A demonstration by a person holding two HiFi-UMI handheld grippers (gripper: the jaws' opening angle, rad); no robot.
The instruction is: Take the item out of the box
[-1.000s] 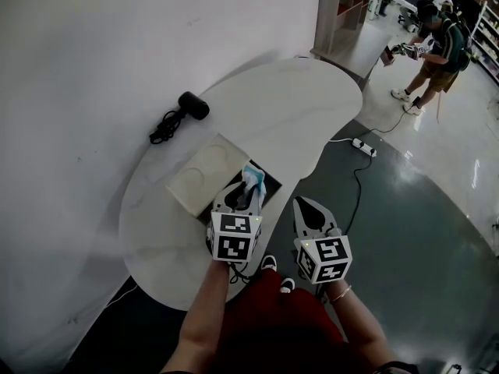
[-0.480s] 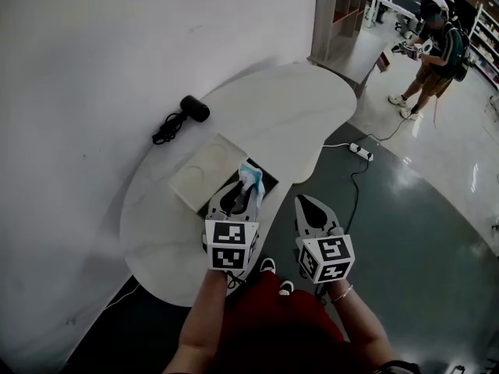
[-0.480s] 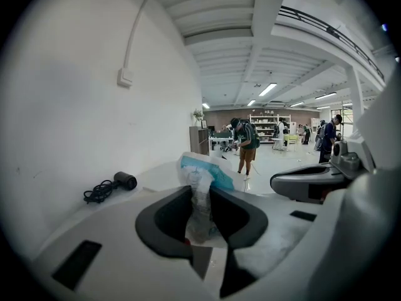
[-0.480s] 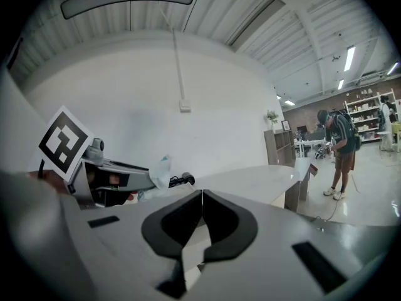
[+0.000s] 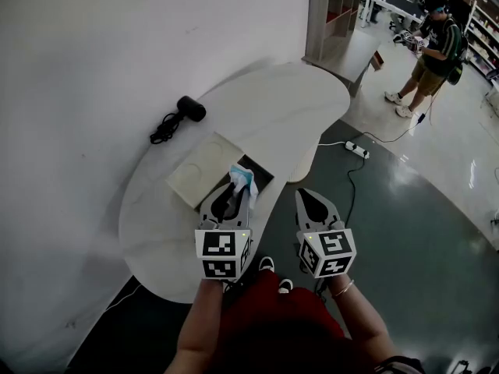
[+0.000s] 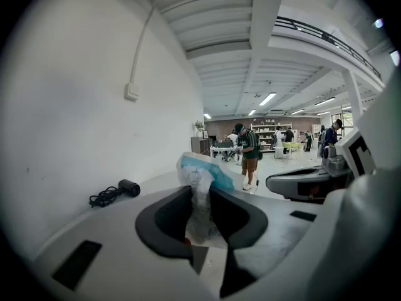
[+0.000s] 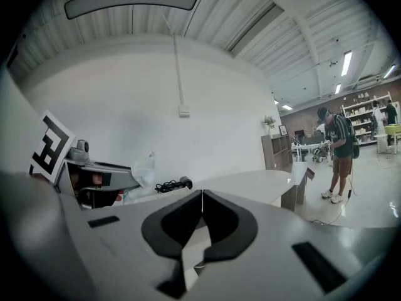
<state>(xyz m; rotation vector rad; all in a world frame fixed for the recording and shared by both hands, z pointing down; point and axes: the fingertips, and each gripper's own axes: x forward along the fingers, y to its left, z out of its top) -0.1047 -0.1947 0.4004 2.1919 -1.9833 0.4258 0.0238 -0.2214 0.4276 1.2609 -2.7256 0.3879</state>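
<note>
My left gripper (image 5: 241, 182) is shut on a crinkled clear plastic packet with a blue part (image 5: 241, 178), held up above the open box (image 5: 251, 174). The left gripper view shows the packet (image 6: 200, 193) pinched between the dark pads, its blue end sticking out past the tips. The box's white lid (image 5: 204, 168) lies flipped open on the white table (image 5: 281, 107). Off the table's near edge, to the right, my right gripper (image 5: 304, 196) hangs over the floor with its jaws closed together and nothing between them (image 7: 202, 196).
A black hair dryer with a coiled cord (image 5: 178, 116) lies at the table's far left by the wall. A power strip (image 5: 359, 150) and cable lie on the floor to the right. A person (image 5: 430, 44) stands far off at the upper right, beside a shelf unit (image 5: 329, 14).
My left gripper has pulled back toward me and a little left with the packet, lifting it farther off the box. The right gripper has barely moved.
</note>
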